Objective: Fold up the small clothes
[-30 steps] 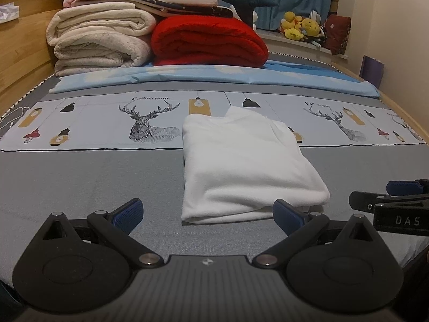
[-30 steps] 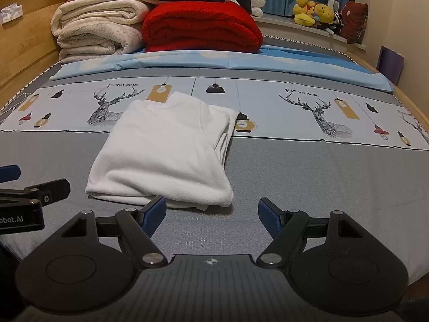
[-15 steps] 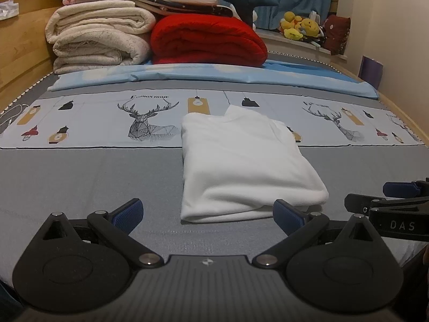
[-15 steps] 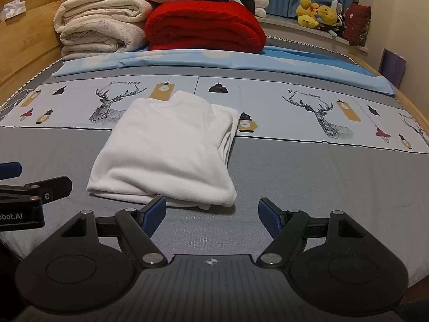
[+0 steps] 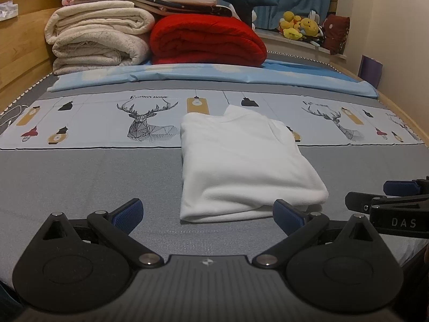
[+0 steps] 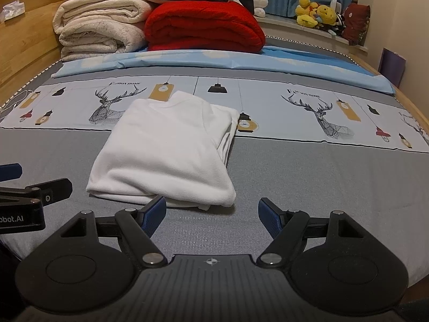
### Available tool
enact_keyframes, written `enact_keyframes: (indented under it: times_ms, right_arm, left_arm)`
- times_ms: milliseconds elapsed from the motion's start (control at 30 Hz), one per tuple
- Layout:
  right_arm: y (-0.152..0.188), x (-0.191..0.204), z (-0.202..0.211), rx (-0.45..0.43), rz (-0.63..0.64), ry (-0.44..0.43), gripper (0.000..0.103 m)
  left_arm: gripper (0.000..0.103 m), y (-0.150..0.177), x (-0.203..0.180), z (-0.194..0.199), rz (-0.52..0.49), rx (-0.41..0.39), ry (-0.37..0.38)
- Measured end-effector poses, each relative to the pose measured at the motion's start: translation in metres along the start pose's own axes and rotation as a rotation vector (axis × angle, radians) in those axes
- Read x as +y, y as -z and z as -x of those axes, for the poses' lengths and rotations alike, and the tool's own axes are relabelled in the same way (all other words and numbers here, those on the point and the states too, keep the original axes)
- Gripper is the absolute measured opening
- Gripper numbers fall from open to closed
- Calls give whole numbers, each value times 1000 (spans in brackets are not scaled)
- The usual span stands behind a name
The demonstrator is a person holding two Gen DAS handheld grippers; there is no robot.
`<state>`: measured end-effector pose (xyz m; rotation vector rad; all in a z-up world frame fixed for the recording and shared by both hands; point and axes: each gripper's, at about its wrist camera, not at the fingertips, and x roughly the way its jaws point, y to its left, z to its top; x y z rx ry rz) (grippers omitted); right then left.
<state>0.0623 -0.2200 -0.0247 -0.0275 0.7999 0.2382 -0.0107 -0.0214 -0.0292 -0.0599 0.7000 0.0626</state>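
A white garment [image 5: 241, 161] lies folded into a neat rectangle on the grey bedspread [image 5: 80, 182], its collar end toward the deer-print band. My left gripper [image 5: 207, 214] hovers just short of its near edge, jaws wide apart with nothing between them. In the right wrist view the same white garment [image 6: 169, 150] sits left of centre, and my right gripper [image 6: 211, 214] stands open in front of its near right corner, holding nothing. Each gripper shows at the side of the other's view: the right gripper [image 5: 396, 204] and the left gripper [image 6: 29, 187].
At the head of the bed are stacked cream blankets [image 5: 99, 37], a red folded quilt [image 5: 206, 43] and a light blue sheet [image 5: 214, 76]. A wooden bed frame [image 5: 18, 43] runs along the left. Plush toys [image 5: 303, 26] sit on the window ledge.
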Motion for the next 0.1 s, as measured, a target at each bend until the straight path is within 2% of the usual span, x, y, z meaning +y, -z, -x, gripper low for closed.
enact_keyframes:
  times_ms: [100]
  right_arm:
    - [0,0,0,0,1,0,77]
  left_arm:
    - [103,0,0,0,1,1,0]
